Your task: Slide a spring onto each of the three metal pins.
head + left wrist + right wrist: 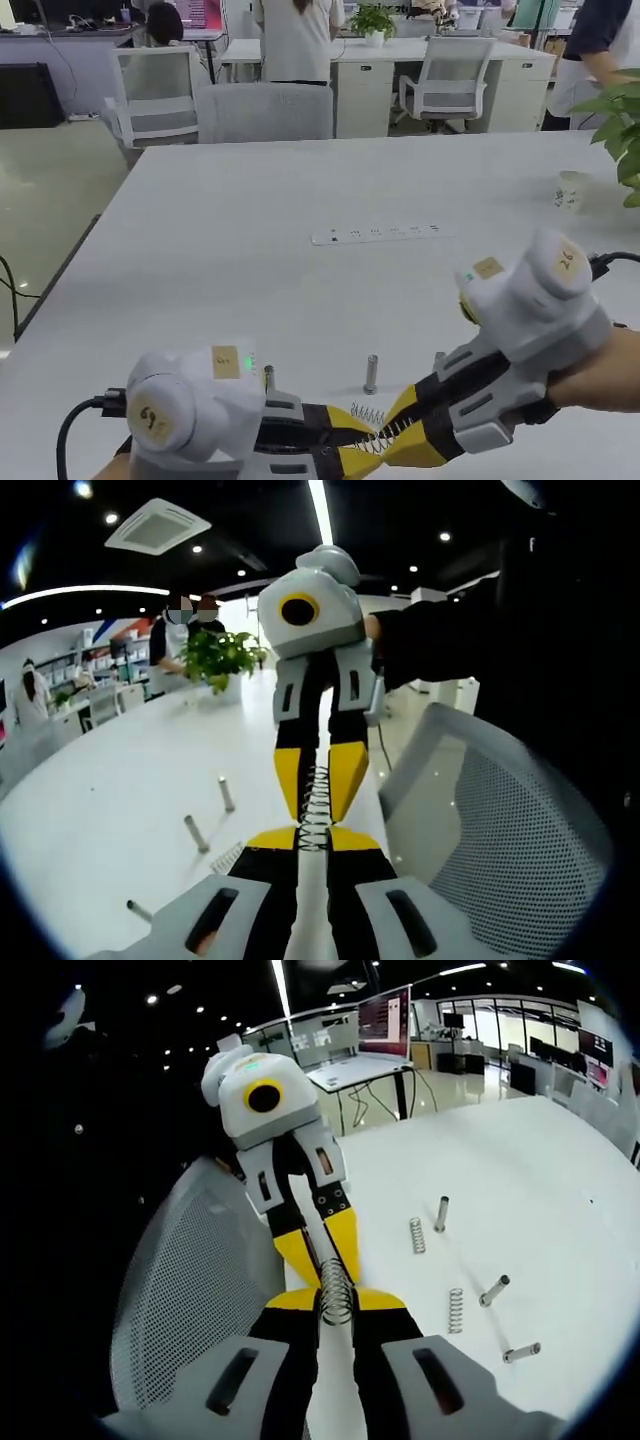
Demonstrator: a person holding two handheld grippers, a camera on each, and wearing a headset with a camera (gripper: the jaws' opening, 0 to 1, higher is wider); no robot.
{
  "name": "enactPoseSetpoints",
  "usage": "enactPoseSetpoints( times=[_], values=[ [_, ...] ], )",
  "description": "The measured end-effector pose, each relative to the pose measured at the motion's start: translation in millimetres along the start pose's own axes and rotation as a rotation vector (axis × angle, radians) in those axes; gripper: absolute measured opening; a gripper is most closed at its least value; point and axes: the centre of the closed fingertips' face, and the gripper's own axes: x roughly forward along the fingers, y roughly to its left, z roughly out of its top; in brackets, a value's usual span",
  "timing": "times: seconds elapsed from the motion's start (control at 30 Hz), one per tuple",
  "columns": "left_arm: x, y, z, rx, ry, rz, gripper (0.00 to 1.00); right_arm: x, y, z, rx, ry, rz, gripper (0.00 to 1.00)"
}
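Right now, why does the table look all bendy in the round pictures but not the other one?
Left gripper view: the fisheye lens bends the table edge and the ceiling light strip. Right gripper view: same bending, so the pins lean apart, though the held spring looks sharp. Head view: lines run straight, light soft and even, shadows faint.
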Motion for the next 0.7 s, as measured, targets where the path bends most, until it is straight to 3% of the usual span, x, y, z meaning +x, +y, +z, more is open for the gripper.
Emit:
enactPoseSetpoints(
  times=[0.27, 0.57, 0.7],
  values=[
    [1.7, -0.8, -1.8, -0.007, -0.005, 0.000, 0.02, -0.8, 0.8, 4.8, 0.010, -0.025, 0.004, 0.08],
    [4.3, 1.1, -3.8, -0.021, 0.001, 0.014, 0.04, 0.4, -0.3, 6.0, 0.005, 0.024, -0.011, 0.08],
    [5.7, -0.2, -5.6, -0.047, 0.005, 0.017, 0.16, -2.3, -3.0, 7.1, -0.007, 0.037, -0.029, 0.08]
  ],
)
